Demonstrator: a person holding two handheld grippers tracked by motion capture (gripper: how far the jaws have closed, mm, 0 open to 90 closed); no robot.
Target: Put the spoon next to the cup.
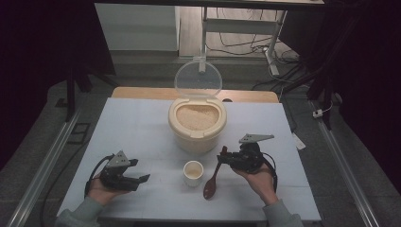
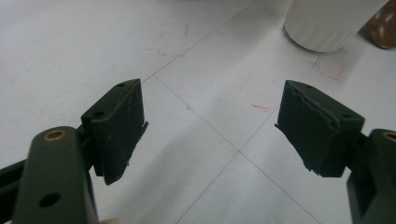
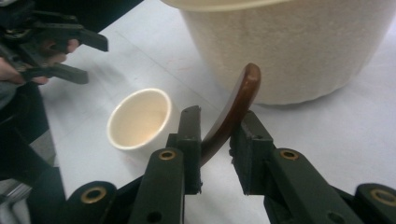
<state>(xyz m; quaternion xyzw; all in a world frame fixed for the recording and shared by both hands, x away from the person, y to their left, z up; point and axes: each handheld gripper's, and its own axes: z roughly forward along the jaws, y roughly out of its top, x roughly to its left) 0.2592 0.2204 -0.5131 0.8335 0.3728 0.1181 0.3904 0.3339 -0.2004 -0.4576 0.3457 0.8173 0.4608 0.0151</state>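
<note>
Your right gripper (image 3: 215, 154) has the spoon (image 3: 232, 112) handle between barely parted jaws; left gripper (image 1: 124, 171) rests spread wide. Next, pinch firmly, then scoop rice (image 1: 196, 117) ahead.

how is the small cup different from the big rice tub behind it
The cup is small and empty; the tub is far larger and filled with rice. The tub has a clear lid standing open behind it; the cup has no lid. The cup stands beside the brown spoon; the tub sits farther back. Both are cream-coloured and upright.
</note>
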